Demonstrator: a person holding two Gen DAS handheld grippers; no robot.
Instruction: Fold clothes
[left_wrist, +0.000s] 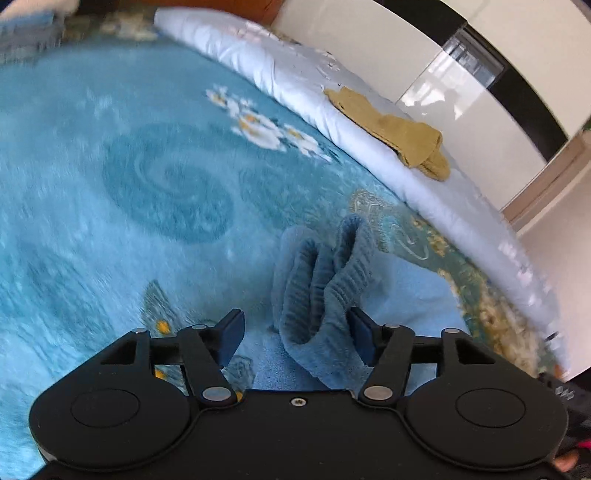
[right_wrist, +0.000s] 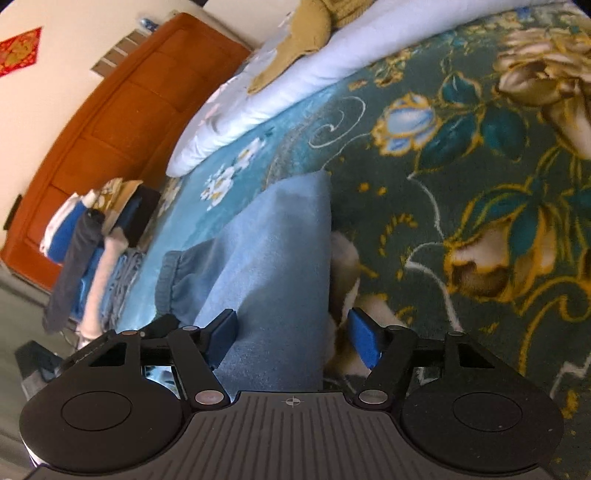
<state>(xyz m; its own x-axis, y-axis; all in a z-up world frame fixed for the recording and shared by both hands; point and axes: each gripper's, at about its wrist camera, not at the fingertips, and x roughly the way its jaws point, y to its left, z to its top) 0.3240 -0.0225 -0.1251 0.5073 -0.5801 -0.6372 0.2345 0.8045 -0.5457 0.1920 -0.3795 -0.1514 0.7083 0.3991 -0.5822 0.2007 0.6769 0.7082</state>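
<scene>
Left wrist view: light blue garment (left_wrist: 317, 295) on the bed's floral blanket (left_wrist: 110, 184), ribbed cuff bunched between the left gripper (left_wrist: 295, 334)'s parted jaws. Right gripper (right_wrist: 291, 336) likewise spread, straddling the cloth's straight edge, likely for folding.

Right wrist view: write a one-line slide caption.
Open right hand-held gripper straddles a light blue garment on a floral blanket.

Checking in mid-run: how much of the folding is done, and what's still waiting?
Done: a stack of folded clothes sits by the orange headboard. In hand: the light blue garment on the blanket, with the left gripper open around its bunched ribbed cuff and the right gripper open over its flat part. Left: the mustard garment lying unfolded on the white quilt.
</scene>
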